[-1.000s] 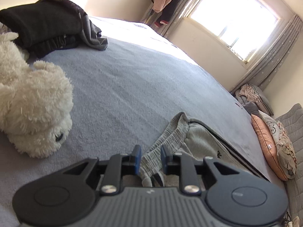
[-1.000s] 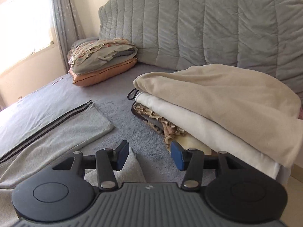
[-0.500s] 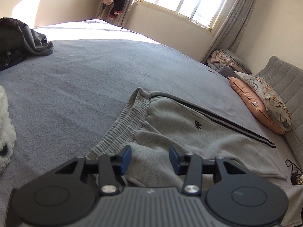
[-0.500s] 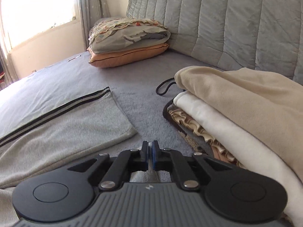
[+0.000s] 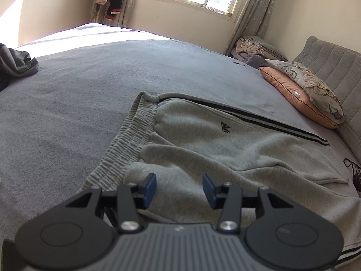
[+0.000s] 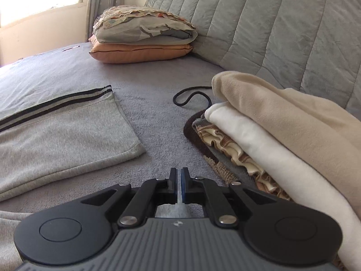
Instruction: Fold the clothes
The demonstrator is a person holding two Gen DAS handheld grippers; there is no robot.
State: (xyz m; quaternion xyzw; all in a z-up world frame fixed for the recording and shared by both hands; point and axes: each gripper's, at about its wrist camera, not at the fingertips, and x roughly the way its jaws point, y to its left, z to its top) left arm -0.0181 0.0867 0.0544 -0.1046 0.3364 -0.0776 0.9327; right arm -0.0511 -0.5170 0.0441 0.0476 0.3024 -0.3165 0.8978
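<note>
One pair of grey sweatpants (image 5: 203, 140) lies flat on the bed (image 5: 79, 94), waistband away from the orange pillow (image 5: 291, 85). Left gripper (image 5: 179, 187) hovers over them, jaws just widening, nothing pinched. Right gripper (image 6: 179, 185) is clenched on pale fabric beside the folded stack (image 6: 282, 131).

Left hand-held gripper (image 5: 179, 188) at lower centre of its frame — jaws apart, just opened further. Right hand-held gripper (image 6: 179, 186) — jaws pinched nearly together, lower centre.
</note>
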